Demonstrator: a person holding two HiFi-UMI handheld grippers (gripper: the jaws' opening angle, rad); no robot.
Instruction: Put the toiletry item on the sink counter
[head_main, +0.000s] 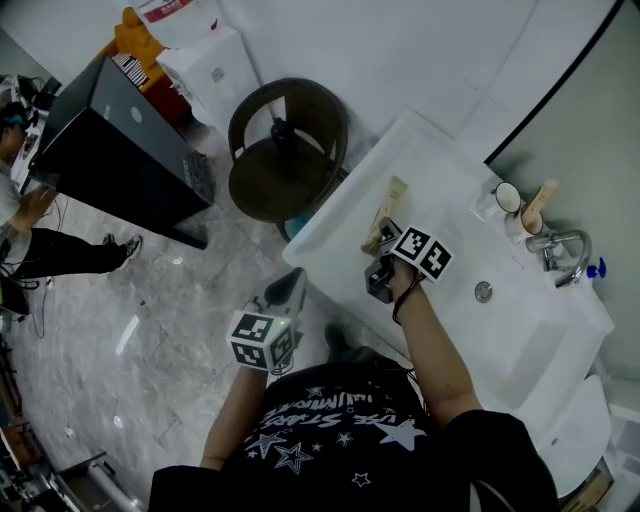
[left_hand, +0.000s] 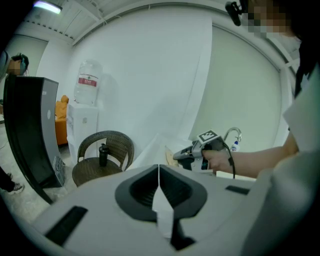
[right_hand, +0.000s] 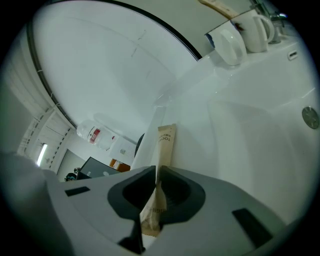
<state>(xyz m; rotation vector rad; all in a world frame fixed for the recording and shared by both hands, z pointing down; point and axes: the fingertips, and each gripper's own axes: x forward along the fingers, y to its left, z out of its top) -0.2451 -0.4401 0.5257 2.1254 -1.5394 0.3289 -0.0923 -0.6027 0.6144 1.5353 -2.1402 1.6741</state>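
The toiletry item is a long tan paper packet (head_main: 389, 213) lying over the left end of the white sink counter (head_main: 420, 150). My right gripper (head_main: 379, 252) is shut on its near end. In the right gripper view the packet (right_hand: 165, 142) runs out from between the jaws of the right gripper (right_hand: 157, 176) toward the counter edge; I cannot tell whether its far end touches the surface. My left gripper (head_main: 293, 280) hangs over the floor beside the sink. Seen in its own view, the left gripper (left_hand: 159, 172) is shut with nothing in it.
The basin with its drain (head_main: 483, 291) lies right of the packet, with a faucet (head_main: 561, 248) and white cups (head_main: 514, 204) at the back. A wicker chair (head_main: 287, 150) with a dark bottle, a black cabinet (head_main: 120, 150) and a water dispenser (head_main: 200, 55) stand on the floor. A person (head_main: 25, 215) stands far left.
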